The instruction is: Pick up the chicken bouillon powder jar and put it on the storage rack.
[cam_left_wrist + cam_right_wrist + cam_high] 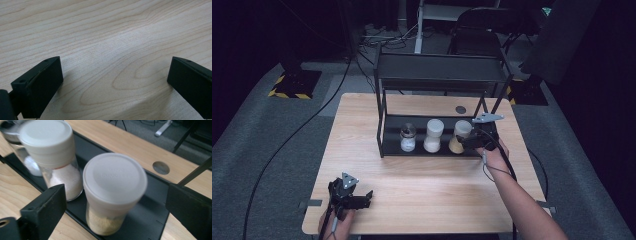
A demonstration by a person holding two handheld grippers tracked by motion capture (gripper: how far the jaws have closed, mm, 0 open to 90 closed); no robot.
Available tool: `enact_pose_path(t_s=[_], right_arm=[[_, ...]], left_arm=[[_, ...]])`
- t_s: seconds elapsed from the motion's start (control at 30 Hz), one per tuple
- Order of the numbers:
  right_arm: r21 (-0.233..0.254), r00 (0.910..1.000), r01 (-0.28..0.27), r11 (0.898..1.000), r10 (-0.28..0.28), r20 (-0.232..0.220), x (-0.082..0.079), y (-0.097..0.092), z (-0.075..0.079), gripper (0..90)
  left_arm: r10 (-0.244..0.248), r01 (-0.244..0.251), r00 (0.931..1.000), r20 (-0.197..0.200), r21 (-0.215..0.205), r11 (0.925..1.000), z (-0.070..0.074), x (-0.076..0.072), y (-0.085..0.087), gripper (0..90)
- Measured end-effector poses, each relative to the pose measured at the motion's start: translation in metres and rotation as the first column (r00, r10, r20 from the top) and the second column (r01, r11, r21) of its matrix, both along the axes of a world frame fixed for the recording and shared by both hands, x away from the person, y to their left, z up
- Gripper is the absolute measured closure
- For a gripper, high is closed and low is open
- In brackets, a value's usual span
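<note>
Nearest the person, the left gripper (364,199) rests low over the bare wooden table (422,195), jaws wide apart with nothing between them. Farther off, the right gripper (113,202) stands with jaws spread on either side of the white-capped jar of tan powder (112,195), pads clear of it. That jar stands at the right end of the black rack's lower shelf (432,152), the white-powder jar (56,162) just beside it, a clear shaker (407,137) beyond, and rack posts (379,117) flanking the shelf.

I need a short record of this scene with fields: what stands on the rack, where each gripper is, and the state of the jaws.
Surface: wooden table
Rack: black two-level shelf, on the far half of the table
Lower tray, left to right: clear shaker, white-capped jar, jar with tan powder
Right gripper: at the tan powder jar, jaws open on either side of it, not pressing it
Left gripper: near front left edge of the table, jaws open, nothing between them
</note>
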State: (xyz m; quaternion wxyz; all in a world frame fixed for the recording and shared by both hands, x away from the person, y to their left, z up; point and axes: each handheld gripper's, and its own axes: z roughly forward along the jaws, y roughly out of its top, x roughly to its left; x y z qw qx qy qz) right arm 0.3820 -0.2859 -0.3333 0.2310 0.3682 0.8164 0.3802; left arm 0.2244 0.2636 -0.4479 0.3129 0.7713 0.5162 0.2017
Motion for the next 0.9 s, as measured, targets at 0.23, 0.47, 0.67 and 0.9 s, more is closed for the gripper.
enact_pose_path(t_s=[0.23,0.47,0.67,0.9], right_arm=[[0.024,0.9995,-0.032,0.999,0.032,0.006,-0.019,-0.019,0.012,0.8],[0.031,0.9973,-0.073,0.997,0.072,0.014,-0.039,-0.033,0.019,0.5],[0.053,0.9957,-0.092,0.994,0.093,0.000,-0.053,-0.045,0.023,0.5],[0.062,0.9954,-0.096,0.993,0.096,0.004,-0.068,-0.055,0.020,0.5]], left_arm=[[0.000,0.000,1.0000,0.000,-0.001,1.0000,0.000,0.000,0.000,0.3],[0.000,0.000,1.0000,0.000,0.000,1.0000,0.000,0.000,0.000,0.3],[0.000,0.000,1.0000,0.000,-0.001,1.0000,0.000,0.000,0.000,0.3],[0.000,0.000,1.0000,0.000,-0.001,1.0000,0.000,0.000,0.000,0.3]])
